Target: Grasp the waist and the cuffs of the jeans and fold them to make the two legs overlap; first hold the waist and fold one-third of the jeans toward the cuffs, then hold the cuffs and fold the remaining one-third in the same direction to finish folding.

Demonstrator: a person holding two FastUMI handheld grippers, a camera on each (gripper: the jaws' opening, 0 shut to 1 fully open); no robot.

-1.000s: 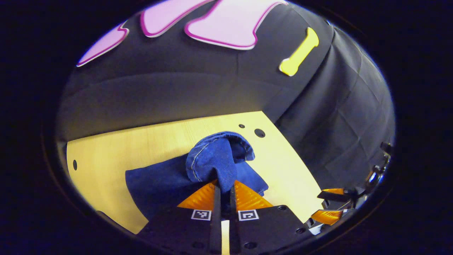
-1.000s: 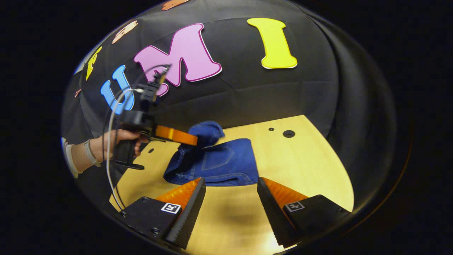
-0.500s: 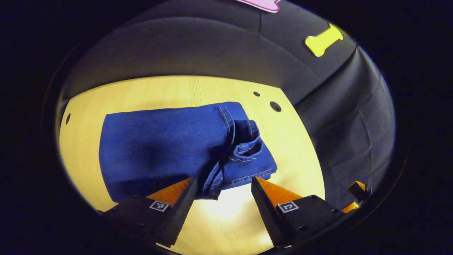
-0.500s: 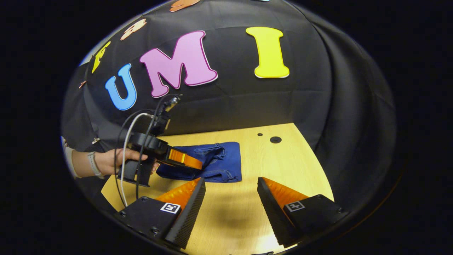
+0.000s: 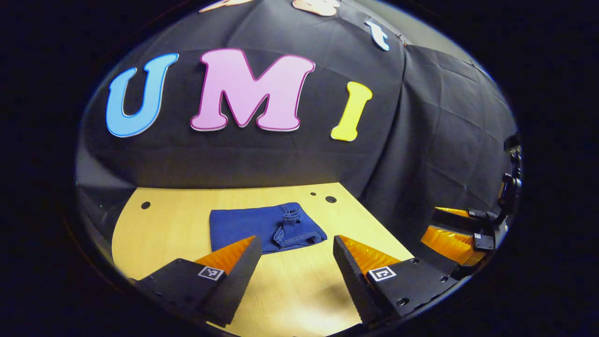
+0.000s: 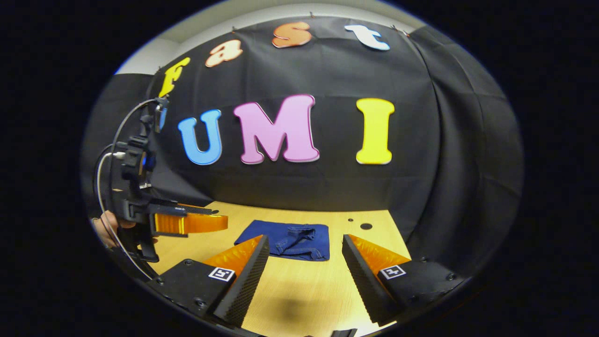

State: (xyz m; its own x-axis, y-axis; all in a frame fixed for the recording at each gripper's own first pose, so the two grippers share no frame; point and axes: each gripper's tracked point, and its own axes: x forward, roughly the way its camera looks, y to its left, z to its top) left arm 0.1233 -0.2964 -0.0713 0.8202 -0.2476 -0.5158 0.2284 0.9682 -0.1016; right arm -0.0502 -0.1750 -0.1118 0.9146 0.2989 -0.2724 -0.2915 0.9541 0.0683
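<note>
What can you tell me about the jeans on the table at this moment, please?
The jeans are dark blue denim with lighter stitching, folded into a compact, roughly rectangular bundle lying flat on the pale wooden table. A cuff end sits bunched and rumpled on top toward one side, so the fold is not quite neat. Nothing grips them: the left tongs and right tongs both stand open, apart from the cloth.
</note>
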